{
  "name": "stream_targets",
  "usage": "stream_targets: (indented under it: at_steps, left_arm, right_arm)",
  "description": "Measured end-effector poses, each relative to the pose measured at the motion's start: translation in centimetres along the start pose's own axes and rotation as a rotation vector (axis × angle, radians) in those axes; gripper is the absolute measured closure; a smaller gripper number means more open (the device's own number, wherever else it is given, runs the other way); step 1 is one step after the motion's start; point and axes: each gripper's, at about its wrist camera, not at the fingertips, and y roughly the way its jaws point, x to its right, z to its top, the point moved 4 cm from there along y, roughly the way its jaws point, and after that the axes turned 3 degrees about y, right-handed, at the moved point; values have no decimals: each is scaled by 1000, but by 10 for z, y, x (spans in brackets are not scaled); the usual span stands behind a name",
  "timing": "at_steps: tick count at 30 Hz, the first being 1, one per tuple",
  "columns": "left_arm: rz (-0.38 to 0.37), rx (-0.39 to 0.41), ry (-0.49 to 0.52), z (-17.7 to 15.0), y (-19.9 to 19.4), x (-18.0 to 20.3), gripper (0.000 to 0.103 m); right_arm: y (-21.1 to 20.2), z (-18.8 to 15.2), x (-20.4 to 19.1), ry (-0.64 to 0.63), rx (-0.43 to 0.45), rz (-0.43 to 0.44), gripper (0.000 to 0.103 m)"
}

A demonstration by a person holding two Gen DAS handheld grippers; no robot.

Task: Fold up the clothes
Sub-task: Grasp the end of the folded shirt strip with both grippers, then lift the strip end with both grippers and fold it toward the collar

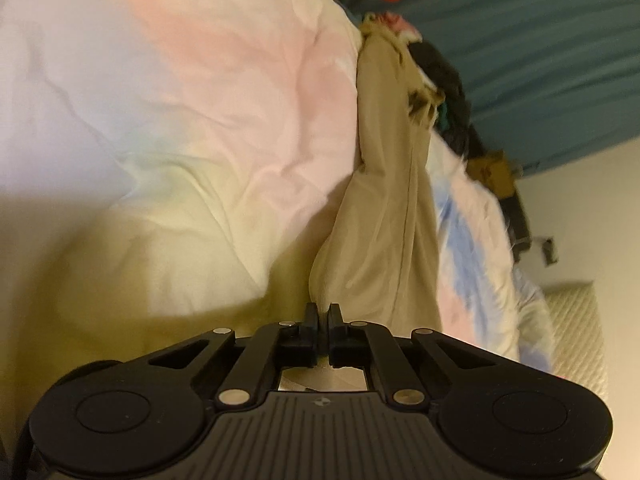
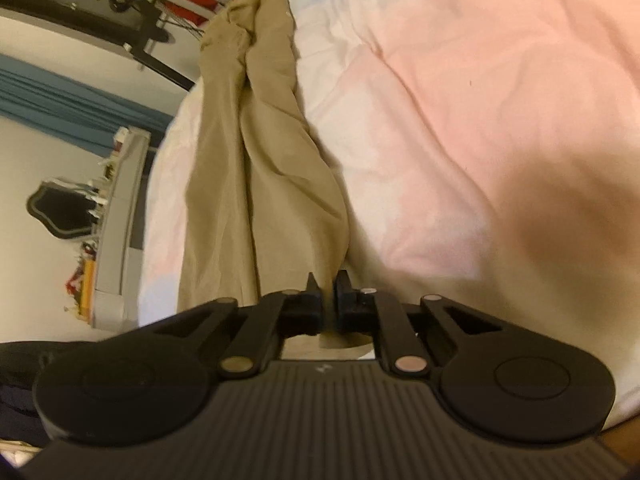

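Beige trousers [image 1: 384, 216] stretched over pastel duvet [image 1: 160, 120], running toward 12 o'clock, left gripper [image 1: 323, 312] pinched on one end, right gripper [image 2: 329, 282] clamped on cloth too, dark clothes pile [image 1: 444, 84] at 1 o'clock.

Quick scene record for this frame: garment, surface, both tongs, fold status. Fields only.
garment: beige trousers, stretched long and bunched
surface: pastel duvet
left tongs: shut on trousers
right tongs: shut on trousers
fold status: no flat fold visible; cloth twisted at far end
background: teal curtain
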Motion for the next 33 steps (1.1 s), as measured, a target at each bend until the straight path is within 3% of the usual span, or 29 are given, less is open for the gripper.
stream_targets:
  at_steps: [4,7,9,12,15,17,19,20,21,23,26,30,33]
  left_arm:
    - [4,-13,-19,1,0,-2,98]
    - [28,-44,-25,1,1,-6,83]
    - [34,-64,-40,1,3,-9,60]
    - [55,-89,-38,0,9,-10,52]
    - [65,-110,-34,-2,18,-9,51]
    - [63,-128,-24,-2,22,-8,51]
    - [54,-145,-3,-2,26,-5,52]
    - [52,-150,8,-2,28,-3,54]
    - [55,-154,19,-3,30,-2,61]
    - [65,-159,33,-5,33,1,70]
    - [67,-154,35,-6,34,2,86]
    - [42,-132,37,-5,31,6,96]
    - [-7,-101,50,0,16,17,97]
  right_arm:
    - [-11,0,2,19,41,14,94]
    - [-7,1,7,43,30,5,93]
    - [-5,1,7,46,23,2,92]
    - [-3,-1,4,25,17,-4,92]
    - [0,-2,2,15,12,-29,90]
    - [2,-3,2,13,6,-38,85]
    - [5,-4,2,12,-5,-36,69]
    - [7,-5,0,2,-10,-25,56]
    - [9,-6,-2,-9,-16,-14,49]
    - [13,-8,-5,-35,-21,-11,48]
    - [15,-10,-7,-65,-18,-34,52]
    - [10,-10,-3,-41,-9,-38,90]
    - [-2,-9,-8,-23,14,9,94]
